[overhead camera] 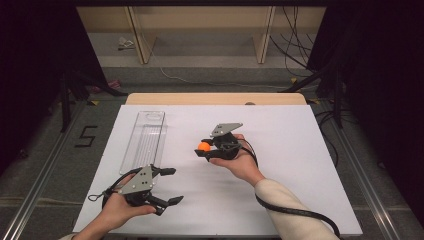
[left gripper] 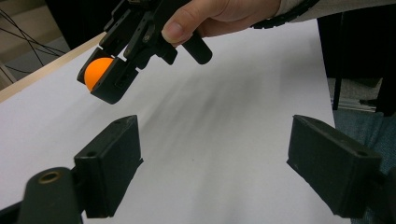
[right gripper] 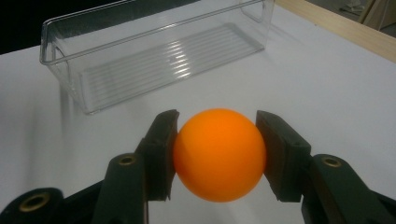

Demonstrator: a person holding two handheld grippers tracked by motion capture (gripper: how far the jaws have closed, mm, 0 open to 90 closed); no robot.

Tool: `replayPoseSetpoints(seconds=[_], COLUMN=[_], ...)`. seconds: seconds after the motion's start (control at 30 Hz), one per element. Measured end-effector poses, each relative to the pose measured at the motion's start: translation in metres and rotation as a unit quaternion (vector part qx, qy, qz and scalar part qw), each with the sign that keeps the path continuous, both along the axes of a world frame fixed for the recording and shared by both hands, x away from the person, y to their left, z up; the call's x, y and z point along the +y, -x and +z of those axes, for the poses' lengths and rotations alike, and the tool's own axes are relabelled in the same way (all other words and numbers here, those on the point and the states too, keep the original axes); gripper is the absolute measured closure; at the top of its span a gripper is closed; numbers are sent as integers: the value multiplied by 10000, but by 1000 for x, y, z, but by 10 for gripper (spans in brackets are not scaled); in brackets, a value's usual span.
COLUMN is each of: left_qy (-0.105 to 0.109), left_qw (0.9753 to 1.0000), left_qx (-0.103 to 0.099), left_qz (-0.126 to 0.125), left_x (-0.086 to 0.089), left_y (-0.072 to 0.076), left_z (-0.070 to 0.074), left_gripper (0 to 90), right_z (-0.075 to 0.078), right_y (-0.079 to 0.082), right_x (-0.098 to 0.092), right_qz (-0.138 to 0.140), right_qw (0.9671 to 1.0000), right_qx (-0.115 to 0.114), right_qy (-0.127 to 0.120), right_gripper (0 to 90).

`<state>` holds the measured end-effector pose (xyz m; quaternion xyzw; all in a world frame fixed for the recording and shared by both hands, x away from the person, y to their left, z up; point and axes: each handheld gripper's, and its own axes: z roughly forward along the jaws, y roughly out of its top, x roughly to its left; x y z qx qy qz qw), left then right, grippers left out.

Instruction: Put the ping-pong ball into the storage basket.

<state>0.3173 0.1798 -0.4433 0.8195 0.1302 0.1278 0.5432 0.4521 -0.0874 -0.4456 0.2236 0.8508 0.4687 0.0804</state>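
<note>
Clear tray (overhead camera: 145, 134) on white table (overhead camera: 290, 150)

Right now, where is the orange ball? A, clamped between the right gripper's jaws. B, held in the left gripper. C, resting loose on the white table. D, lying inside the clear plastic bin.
A: the orange ball sits pinched between both jaws of the right gripper, short of the clear bin.

The high view looks forward and down over the whole white table (overhead camera: 280, 200) from its near edge. The left gripper view looks low across it toward the right edge. The right gripper view sits close, facing the clear bin (right gripper: 154, 56). All share the tabletop.
</note>
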Motion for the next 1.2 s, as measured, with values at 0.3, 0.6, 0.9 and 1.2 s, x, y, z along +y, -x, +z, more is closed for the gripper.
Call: replayPoseSetpoints(seconds=[0.3, 0.6, 0.9, 1.2], left_qy=[-14, -16, -28, -13], left_qw=[10000, 10000, 10000, 10000], left_qx=[-3, -2, -20, -4], left_qz=[-8, 0, -9, 8], left_x=[0, 0, 0, 0], left_y=[0, 0, 0, 0], left_z=[0, 0, 0, 0], left_gripper=[168, 168, 168, 168], right_z=[1, 3, 4, 6], right_y=[0, 0, -1, -4], right_x=[4, 7, 9, 12], right_qz=[21, 29, 29, 32], right_qw=[10000, 10000, 10000, 9999], right_qx=[-7, -3, -26, -37], right_qy=[-37, -49, -73, -91], right_gripper=[513, 513, 513, 513])
